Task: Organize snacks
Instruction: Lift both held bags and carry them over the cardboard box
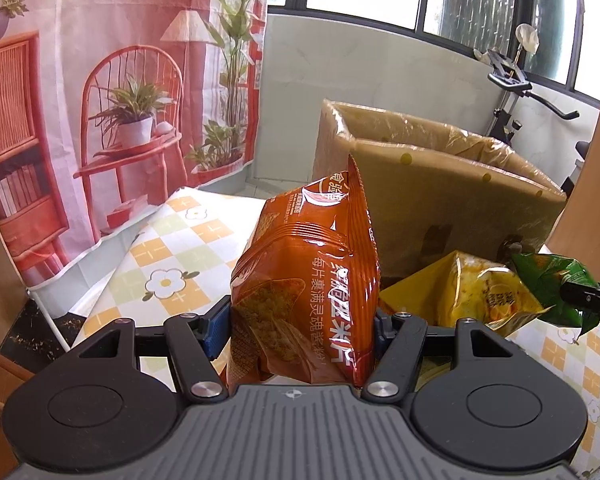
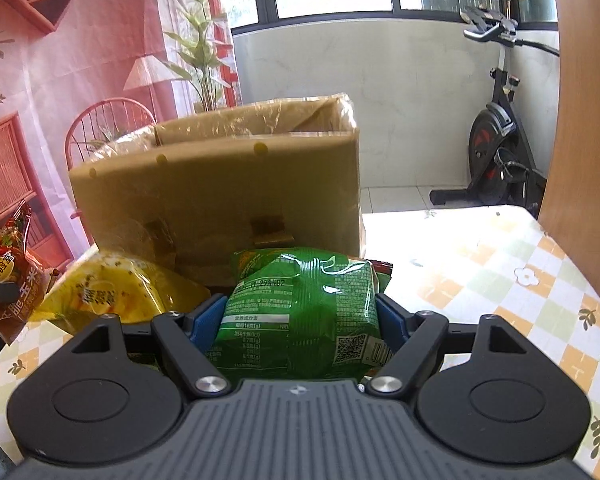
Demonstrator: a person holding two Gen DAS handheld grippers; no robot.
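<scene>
My left gripper [image 1: 300,316] is shut on an orange snack bag [image 1: 306,280], which stands upright between the blue pads, lifted off the table. My right gripper [image 2: 300,316] is shut on a green snack bag [image 2: 304,312], also raised. A yellow snack bag [image 1: 476,292] [image 2: 116,296] lies on the table between the two grippers. Behind the bags stands an open cardboard box [image 1: 440,184] [image 2: 220,188] lined with clear plastic. The orange bag [image 2: 8,276] shows at the left edge of the right wrist view, the green bag [image 1: 556,280] at the right edge of the left wrist view.
The table wears a checked cloth with flowers [image 2: 500,264] [image 1: 172,256]. A printed backdrop of red furniture [image 1: 80,120] hangs at the left. An exercise bike [image 2: 496,152] stands by the window wall. A wooden panel [image 2: 580,120] borders the right side.
</scene>
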